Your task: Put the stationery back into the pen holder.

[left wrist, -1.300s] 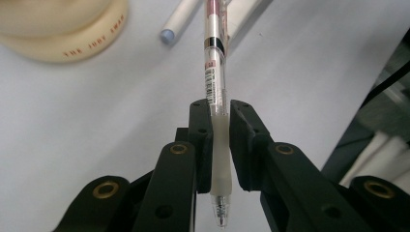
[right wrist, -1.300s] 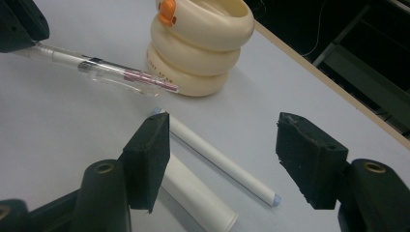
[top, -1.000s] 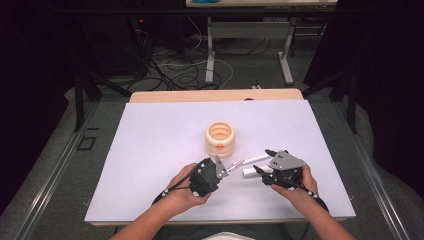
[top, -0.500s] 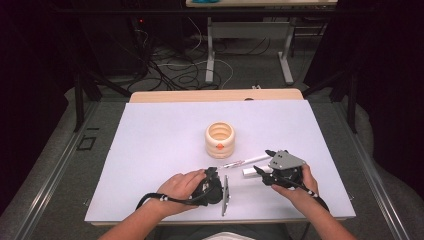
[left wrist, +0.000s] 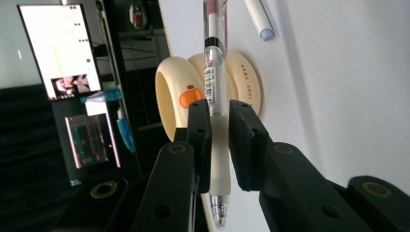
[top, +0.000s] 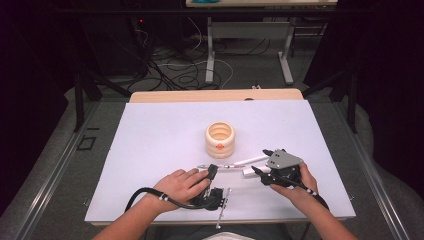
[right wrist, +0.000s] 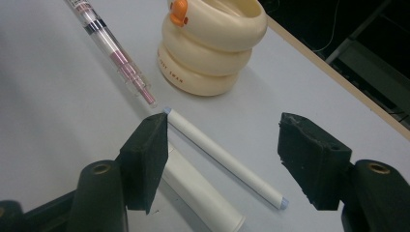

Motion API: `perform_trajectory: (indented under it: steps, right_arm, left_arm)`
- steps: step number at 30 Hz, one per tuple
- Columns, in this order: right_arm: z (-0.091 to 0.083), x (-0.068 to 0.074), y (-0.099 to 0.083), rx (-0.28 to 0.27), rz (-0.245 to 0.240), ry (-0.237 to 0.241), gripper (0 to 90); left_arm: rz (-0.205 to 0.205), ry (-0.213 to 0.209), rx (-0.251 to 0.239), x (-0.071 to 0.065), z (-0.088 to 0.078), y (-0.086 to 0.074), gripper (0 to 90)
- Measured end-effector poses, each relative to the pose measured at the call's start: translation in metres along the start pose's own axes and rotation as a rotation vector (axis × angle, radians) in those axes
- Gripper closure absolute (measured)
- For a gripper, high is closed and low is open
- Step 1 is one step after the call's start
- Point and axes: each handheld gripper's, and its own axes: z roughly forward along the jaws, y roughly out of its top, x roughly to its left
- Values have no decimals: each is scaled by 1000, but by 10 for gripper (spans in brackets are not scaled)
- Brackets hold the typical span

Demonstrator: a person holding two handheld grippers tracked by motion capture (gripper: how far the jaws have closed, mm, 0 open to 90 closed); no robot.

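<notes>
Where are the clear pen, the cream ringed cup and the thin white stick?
clear pen point(left wrist: 211, 77), left gripper view, on its printed barrel above the jaws
cream ringed cup point(top: 220, 140), high view, on its outer wall
thin white stick point(right wrist: 227, 162), right gripper view, mid-length of its shaft

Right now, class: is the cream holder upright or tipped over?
Upright. The holder stands on the table with its open mouth up; inside it looks empty.

Bright even table light, dark bkgd, soft shadows, slight blur
</notes>
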Motion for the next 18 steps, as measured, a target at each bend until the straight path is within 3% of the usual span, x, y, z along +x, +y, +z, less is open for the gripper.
perform_trajectory:
  steps: [5,7,8,10,14,18]
  right_arm:
    - [3,3,4,21,-15,44,354]
    - [4,5,7,52,-49,95,366]
    - [5,5,8,63,-61,109,368]
    - [6,8,11,83,-69,131,379]
    - [6,10,20,97,-90,168,400]
    - [4,11,34,103,-158,205,480]
  left_arm:
    - [70,9,0,-3,-1,-1,801]
    - [86,7,2,-4,-1,-2,801]
    - [121,-22,8,-2,0,-1,801]
    - [137,11,-11,-1,-1,-2,801]
    - [144,10,-13,-2,-2,-3,801]
    - [169,1,-6,-1,-3,-4,801]
